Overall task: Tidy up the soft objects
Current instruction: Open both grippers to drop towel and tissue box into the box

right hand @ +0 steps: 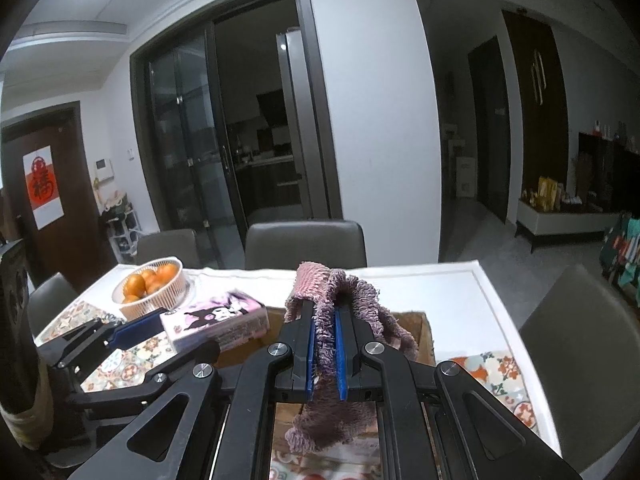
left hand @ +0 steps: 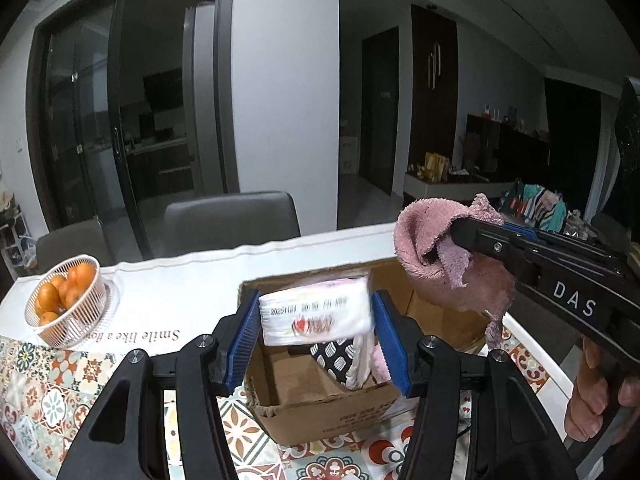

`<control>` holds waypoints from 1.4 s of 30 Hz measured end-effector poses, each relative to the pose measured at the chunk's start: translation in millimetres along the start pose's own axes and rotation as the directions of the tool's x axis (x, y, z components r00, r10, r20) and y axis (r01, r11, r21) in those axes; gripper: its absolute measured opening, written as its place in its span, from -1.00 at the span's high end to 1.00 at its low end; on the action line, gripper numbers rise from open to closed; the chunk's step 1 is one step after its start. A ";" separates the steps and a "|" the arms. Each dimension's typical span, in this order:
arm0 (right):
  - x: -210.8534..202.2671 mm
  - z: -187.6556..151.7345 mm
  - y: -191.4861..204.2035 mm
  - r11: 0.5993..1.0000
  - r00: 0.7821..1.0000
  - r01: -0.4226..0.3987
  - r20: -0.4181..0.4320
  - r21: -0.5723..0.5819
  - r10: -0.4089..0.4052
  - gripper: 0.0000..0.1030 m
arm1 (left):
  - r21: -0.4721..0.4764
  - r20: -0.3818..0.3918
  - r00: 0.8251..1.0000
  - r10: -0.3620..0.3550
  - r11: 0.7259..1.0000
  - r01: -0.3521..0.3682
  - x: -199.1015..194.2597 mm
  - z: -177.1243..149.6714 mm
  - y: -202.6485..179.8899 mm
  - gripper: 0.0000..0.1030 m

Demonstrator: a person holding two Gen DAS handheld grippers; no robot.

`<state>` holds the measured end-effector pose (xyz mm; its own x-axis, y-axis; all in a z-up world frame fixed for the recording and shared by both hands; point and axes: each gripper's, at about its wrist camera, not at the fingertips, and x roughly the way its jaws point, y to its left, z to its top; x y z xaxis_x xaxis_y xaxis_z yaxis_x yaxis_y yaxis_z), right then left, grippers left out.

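Observation:
My left gripper (left hand: pixel 314 310) is shut on a white tissue pack (left hand: pixel 316 318) and holds it over the open cardboard box (left hand: pixel 320 420). In the right wrist view the same tissue pack (right hand: pixel 218 322) shows a pink cartoon print, with the left gripper (right hand: pixel 160 326) coming in from the left. My right gripper (right hand: pixel 324 320) is shut on a pink towel (right hand: pixel 352 300) that drapes over both fingers above the box (right hand: pixel 422 334). From the left wrist view the towel (left hand: pixel 432 256) hangs beside the box's right end, in the right gripper (left hand: pixel 454 232). Soft patterned items (left hand: pixel 340 356) lie inside the box.
A white basket of oranges (left hand: pixel 66 300) stands at the table's left, also seen as the basket (right hand: pixel 154 286) from the right. Grey chairs (left hand: pixel 232 218) stand behind the table (right hand: pixel 448 292). A patterned tablecloth (left hand: pixel 44 392) covers the near part. A hand (left hand: pixel 596 392) grips the right tool.

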<state>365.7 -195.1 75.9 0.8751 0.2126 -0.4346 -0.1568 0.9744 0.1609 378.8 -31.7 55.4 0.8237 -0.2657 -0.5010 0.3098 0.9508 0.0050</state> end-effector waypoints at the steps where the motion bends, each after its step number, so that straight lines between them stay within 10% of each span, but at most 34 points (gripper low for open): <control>1: 4.5 -1.4 -2.7 1.000 1.000 -0.001 -0.010 0.006 0.001 0.82 | 0.000 -0.008 1.000 -0.001 1.000 0.001 5.1 0.5 -1.0 -0.05; 11: 43.3 -17.6 -22.1 0.999 0.993 0.004 -0.114 0.040 0.000 0.80 | -0.011 -0.097 0.995 0.001 1.000 -0.002 43.6 -13.9 -5.8 -0.07; 16: 45.0 -22.4 -27.2 0.998 0.991 0.011 -0.132 0.054 -0.004 0.10 | -0.011 -0.099 0.995 0.012 1.000 -0.013 42.2 -17.3 -7.3 -0.16; 42: -34.0 -42.1 -6.9 0.991 0.989 0.131 -0.068 0.014 -0.130 -0.05 | -0.011 -0.036 0.998 0.043 0.999 -0.043 -44.9 -42.5 -10.2 -0.21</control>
<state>317.8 -206.0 52.2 0.8548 0.0886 -0.5113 -0.0341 0.9928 0.1150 318.5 -22.7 41.0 0.8185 -0.2185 -0.5314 0.2685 0.9631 0.0174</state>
